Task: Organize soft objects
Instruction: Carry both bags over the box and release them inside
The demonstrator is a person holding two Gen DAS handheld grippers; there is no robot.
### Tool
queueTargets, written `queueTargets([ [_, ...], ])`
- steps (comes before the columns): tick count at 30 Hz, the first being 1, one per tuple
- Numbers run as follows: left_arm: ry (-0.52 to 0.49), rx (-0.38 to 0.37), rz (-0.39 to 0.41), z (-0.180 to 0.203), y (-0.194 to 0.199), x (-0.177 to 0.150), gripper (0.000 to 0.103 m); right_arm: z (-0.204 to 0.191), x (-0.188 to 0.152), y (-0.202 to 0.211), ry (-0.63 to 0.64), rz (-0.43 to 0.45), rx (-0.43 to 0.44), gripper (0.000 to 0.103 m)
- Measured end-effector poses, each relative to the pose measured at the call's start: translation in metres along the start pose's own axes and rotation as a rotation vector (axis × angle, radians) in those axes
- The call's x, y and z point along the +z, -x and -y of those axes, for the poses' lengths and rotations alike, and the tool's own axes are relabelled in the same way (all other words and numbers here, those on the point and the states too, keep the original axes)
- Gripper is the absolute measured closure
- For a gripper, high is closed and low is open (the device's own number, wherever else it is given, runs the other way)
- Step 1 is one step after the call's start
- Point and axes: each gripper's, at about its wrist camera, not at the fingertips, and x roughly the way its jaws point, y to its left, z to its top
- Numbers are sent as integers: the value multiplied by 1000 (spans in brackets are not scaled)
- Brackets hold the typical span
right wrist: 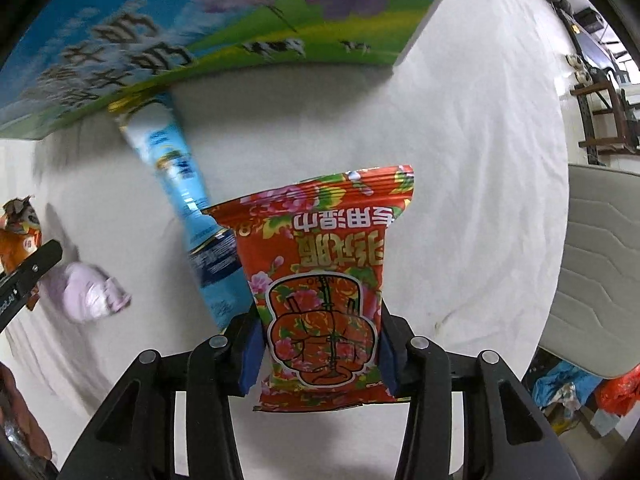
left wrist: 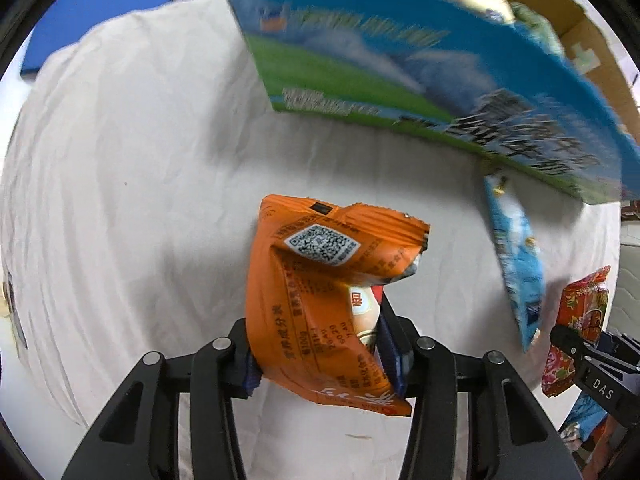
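white cloth [right wrist: 460, 160]; carton [right wrist: 200, 40] ahead, blue packet [right wrist: 188, 200] leaning against it.

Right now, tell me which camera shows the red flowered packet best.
The right wrist view: the red flowered packet fills the centre, print legible, clamped between the right gripper jaws. The left wrist view catches only a slice of it at the right edge, partly behind that gripper.

Both wrist views look down close over the bench [left wrist: 140, 160]; each shares the box [left wrist: 400, 60] at 12 o'clock.
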Motion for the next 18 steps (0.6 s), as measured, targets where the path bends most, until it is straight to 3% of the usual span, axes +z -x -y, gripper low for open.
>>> queueTargets([
  [10, -45, -88, 112, 20, 74, -29, 59, -6, -27, 64, 51, 113, 73, 55],
  [18, -94, -156, 212, 52, 153, 1, 59, -11, -40, 133, 80, 215, 141, 55],
])
